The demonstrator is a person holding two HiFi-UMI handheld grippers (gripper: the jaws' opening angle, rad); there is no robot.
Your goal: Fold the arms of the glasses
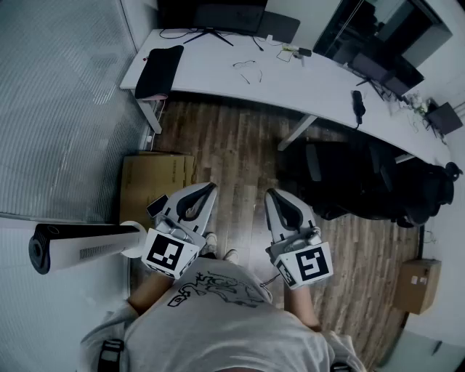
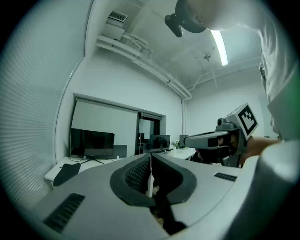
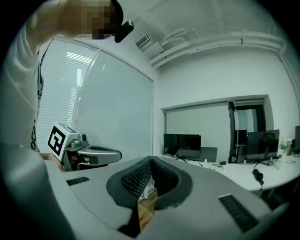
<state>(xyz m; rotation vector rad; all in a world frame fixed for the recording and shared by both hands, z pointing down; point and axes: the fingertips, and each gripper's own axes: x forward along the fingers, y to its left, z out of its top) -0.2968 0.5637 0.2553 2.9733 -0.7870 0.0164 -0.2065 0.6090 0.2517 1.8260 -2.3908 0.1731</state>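
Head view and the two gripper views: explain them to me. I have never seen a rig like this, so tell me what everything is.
There is no robot here. A person stands with a hand-held gripper in each hand: the left gripper and the right gripper. The cubes with square markers are parts of them. The head view comes from a camera on the person's head, looking down. Each gripper view comes from a camera riding on that gripper, looking along its jaws. Both pairs of jaws are shut, with nothing between them. Ahead, out of reach, a white desk bears the glasses, a dark pad and a monitor. Nothing is held.
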